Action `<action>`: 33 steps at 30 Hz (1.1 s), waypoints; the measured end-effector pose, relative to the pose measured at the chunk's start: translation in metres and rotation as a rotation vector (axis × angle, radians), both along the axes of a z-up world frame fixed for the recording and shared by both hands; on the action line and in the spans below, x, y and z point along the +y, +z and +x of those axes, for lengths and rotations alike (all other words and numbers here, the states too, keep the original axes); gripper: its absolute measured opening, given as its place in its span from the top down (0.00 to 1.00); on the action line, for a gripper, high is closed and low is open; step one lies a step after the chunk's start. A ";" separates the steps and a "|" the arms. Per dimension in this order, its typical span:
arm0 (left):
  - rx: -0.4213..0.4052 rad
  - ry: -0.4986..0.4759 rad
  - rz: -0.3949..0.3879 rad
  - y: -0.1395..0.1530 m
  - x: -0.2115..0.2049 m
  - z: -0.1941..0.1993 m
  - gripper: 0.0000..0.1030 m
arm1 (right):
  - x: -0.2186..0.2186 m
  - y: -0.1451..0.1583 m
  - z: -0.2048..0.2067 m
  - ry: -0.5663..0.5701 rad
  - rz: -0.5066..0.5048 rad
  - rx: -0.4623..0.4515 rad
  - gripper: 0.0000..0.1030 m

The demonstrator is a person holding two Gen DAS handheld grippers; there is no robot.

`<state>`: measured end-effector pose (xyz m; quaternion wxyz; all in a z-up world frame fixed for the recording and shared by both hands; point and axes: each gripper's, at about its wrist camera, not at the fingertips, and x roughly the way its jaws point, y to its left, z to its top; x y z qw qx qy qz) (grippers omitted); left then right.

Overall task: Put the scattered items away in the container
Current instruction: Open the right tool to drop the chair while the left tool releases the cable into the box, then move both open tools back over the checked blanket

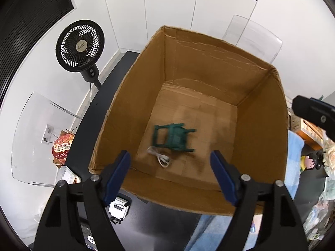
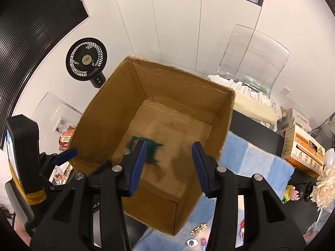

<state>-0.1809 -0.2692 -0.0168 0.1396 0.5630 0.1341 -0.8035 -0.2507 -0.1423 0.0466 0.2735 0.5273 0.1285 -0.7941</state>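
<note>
An open cardboard box (image 1: 209, 62) stands on a dark table. On its floor lies a small green toy chair (image 1: 173, 137), tipped over and blurred, with a coiled white cable (image 1: 160, 156) beside it. My left gripper (image 1: 170, 154) hangs over the box's near edge, open, with nothing between its blue pads. In the right wrist view the same box (image 2: 178, 90) lies below my right gripper (image 2: 169, 145), also open and empty. The green chair (image 2: 151, 146) shows blurred just behind its left finger. Of the left gripper, one blue pad (image 2: 65, 154) shows at the left.
A black fan (image 1: 80, 46) and clear plastic chairs (image 2: 255, 58) stand behind the table. Under the box lies a blue cloth (image 2: 257, 163). To the right are a small doll (image 2: 297, 194), a cream paper flower (image 2: 326, 186), an orange carton (image 2: 301, 148) and a gold star clip (image 2: 199, 229).
</note>
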 end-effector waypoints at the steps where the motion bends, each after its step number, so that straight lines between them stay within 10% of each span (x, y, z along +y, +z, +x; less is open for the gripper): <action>1: 0.000 0.000 0.005 0.001 0.001 0.001 0.25 | 0.002 0.001 0.000 -0.003 0.000 0.000 0.54; 6: 0.006 -0.003 0.013 0.006 0.007 0.006 0.25 | 0.012 0.002 0.006 -0.004 0.002 -0.002 0.50; 16: 0.022 -0.041 0.030 0.018 0.038 0.022 0.18 | 0.052 0.005 0.027 -0.037 -0.020 -0.003 0.01; 33: 0.060 -0.233 0.060 0.027 0.144 0.069 0.13 | 0.214 0.005 0.078 -0.257 0.013 0.007 0.00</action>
